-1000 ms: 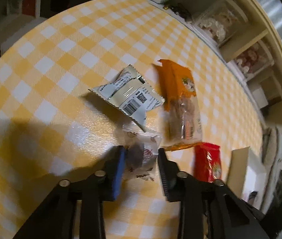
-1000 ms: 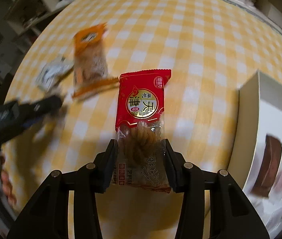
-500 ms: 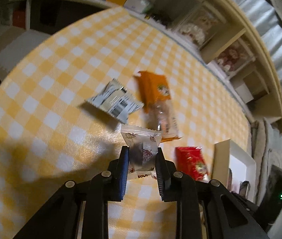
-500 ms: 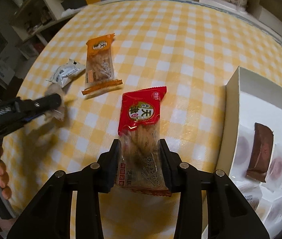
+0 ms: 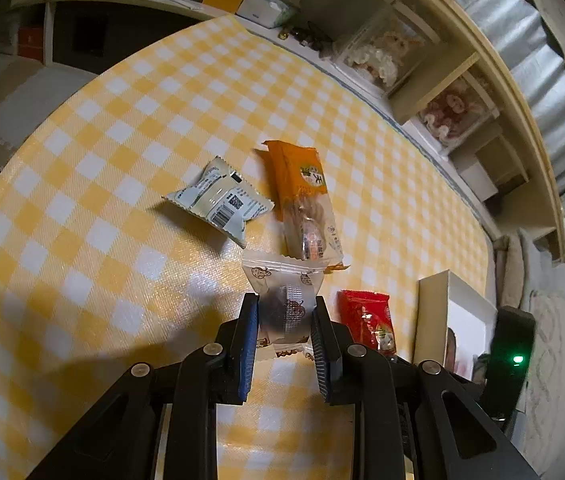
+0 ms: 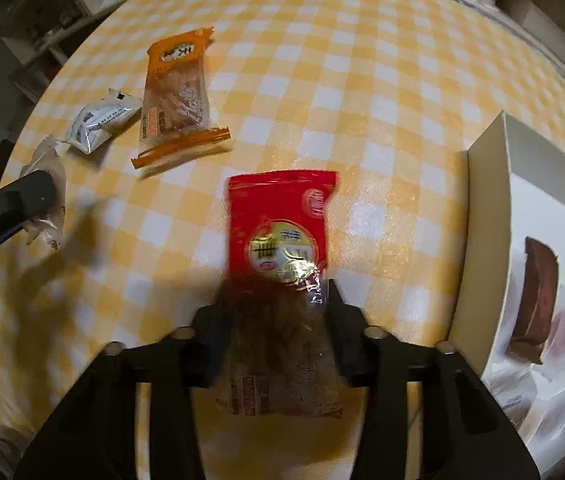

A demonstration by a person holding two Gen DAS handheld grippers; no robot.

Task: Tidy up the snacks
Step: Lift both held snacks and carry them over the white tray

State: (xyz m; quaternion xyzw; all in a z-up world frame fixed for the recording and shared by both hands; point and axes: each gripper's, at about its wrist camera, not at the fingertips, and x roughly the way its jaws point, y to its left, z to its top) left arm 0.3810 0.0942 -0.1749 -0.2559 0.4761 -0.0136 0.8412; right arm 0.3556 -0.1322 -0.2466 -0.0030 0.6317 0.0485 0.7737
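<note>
- The left gripper [image 5: 285, 312] is clamped on a small clear-wrapped cake [image 5: 284, 300], its blue pads pressing the wrapper from both sides, and the packet hangs clear of the yellow-checked tablecloth [image 5: 122, 128].
- Just beyond the left fingertips lies an orange snack packet [image 5: 306, 204], lengthwise away from the gripper; its near end sits right behind the top edge of the held cake.
- To the left of the orange packet, and ahead-left of the left gripper, a silver-white packet [image 5: 222, 204] with a barcode rests flat on the cloth, close beside the orange one.
- The right gripper [image 6: 278, 312] pinches a red snack packet [image 6: 280, 232] across its clear lower half; the red printed end sticks out past the fingertips, pointing away from the gripper.
- The packet's image is blurred, so whether its far end touches the cloth cannot be told.
- To the right of the right gripper stands a white box [image 6: 486, 240], open on top, with a brown bar [image 6: 534, 304] and other wrapped pieces in its compartments.
- Far to the left of the right gripper, the left gripper's finger shows with the wrapped cake against it.
- Shelves [image 5: 434, 80] with clear containers run along the far edge of the table.
</note>
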